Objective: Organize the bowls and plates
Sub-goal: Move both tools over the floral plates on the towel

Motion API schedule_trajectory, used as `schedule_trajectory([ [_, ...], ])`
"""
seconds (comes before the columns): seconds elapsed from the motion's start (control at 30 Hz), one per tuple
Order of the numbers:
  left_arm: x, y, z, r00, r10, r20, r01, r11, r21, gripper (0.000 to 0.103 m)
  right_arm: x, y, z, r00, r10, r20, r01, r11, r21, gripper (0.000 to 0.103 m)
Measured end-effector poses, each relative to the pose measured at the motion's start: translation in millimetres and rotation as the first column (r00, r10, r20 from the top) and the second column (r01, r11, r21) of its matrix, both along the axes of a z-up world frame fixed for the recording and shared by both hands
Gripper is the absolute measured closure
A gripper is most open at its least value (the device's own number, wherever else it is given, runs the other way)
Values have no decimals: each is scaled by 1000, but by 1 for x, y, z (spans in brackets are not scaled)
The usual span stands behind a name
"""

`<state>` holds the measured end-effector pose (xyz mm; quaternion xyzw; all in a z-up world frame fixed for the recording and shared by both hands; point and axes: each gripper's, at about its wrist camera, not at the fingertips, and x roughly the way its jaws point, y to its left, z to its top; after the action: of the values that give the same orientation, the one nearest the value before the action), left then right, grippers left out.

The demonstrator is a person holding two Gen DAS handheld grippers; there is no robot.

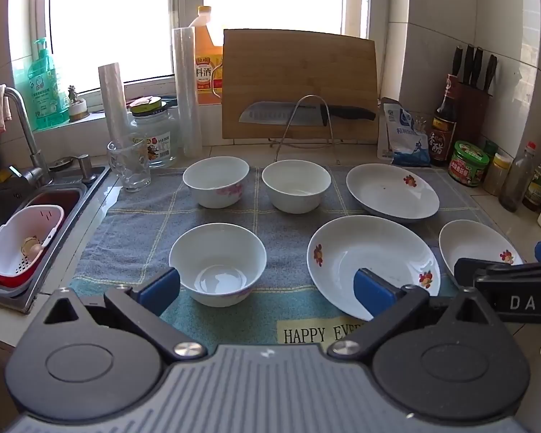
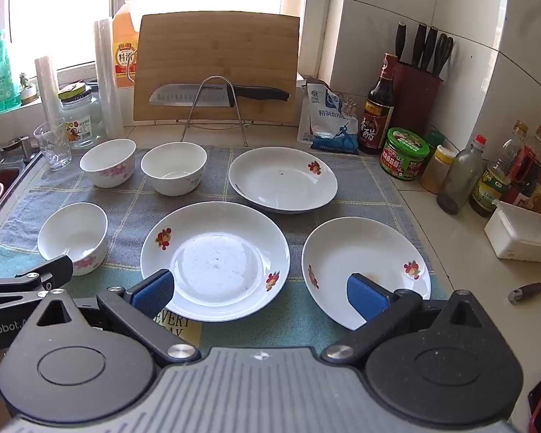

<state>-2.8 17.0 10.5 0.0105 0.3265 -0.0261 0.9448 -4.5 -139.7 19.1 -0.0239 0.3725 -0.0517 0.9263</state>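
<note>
Behind dishes: cutting board [image 1: 299, 83], knife [image 1: 306, 112], glass [image 1: 129, 166]; left tool [image 1: 267, 288], right tool [image 2: 259, 292] wide open, empty.

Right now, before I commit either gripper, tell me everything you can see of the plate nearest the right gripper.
The nearest plate is a shallow white dish, apparently glazed ceramic, with small red-and-orange flower prints on its rim. It sits upright and empty, apart from a faint brownish smudge inside, at the near right corner of the checked cloth. It stands alone, unstacked, clear of the other plates. The right gripper is open; one blue pad overlaps the rim in view, contact unclear.
</note>
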Motion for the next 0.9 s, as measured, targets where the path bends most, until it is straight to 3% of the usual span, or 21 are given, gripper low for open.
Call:
schedule_trajectory([
  [0.47,4,13,-3,978,-204,34,204,979,3,1,-16,-1,4,997,-48,55,50,998,-36,0],
  [0.63,11,10,-3,968,-248,43,248,969,-12,1,-16,-20,3,996,-74,55,77,996,-55,0],
  [0.77,20,2,-7,958,-284,44,285,958,-21,1,-16,-47,-1,991,-61,121,63,998,-11,0],
  [0.9,31,-9,-15,944,-330,26,331,941,-75,1,-12,-74,-12,988,-25,153,31,999,-36,0],
])
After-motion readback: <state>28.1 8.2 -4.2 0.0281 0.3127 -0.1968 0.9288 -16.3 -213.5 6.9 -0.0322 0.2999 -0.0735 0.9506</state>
